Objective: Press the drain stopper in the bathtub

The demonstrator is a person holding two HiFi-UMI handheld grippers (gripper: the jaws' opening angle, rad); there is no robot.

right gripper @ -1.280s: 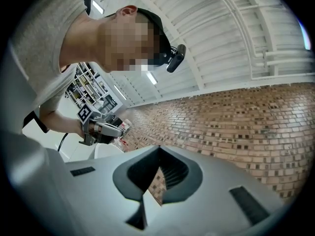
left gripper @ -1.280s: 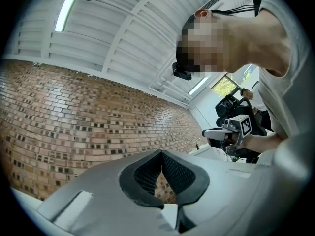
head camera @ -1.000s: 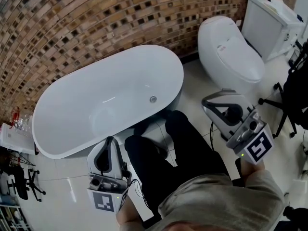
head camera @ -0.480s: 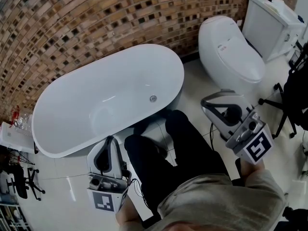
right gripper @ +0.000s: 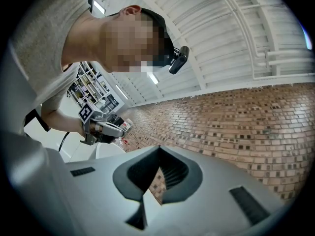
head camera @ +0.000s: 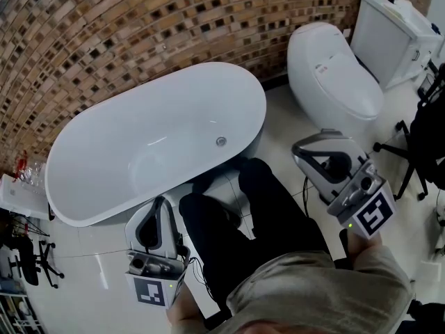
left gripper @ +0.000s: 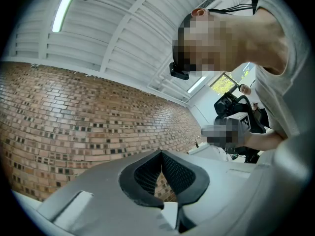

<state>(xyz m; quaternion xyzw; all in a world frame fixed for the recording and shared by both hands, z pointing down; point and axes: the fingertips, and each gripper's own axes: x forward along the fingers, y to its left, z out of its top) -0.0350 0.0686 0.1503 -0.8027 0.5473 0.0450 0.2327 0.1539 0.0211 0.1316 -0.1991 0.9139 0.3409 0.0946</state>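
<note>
Left gripper (head camera: 160, 206), on my head view, hangs over the floor (head camera: 97, 256) just off the near rim of the bathtub (head camera: 139, 134), touching nothing. The right gripper (head camera: 306, 149) is held off past the tub's end, near the toilet (head camera: 334, 75). The drain stopper (head camera: 221, 142) sits in the tub bottom toward the toilet end, well apart from both tools.

In the left gripper view I see its pads (left gripper: 179, 173) meeting at the tips with nothing between them, only the brick wall (left gripper: 74, 117) behind.

The right gripper view reads alike: pads (right gripper: 174, 173) pressed together at the tips, empty, aimed up at the wall and ceiling (right gripper: 236, 28).
</note>
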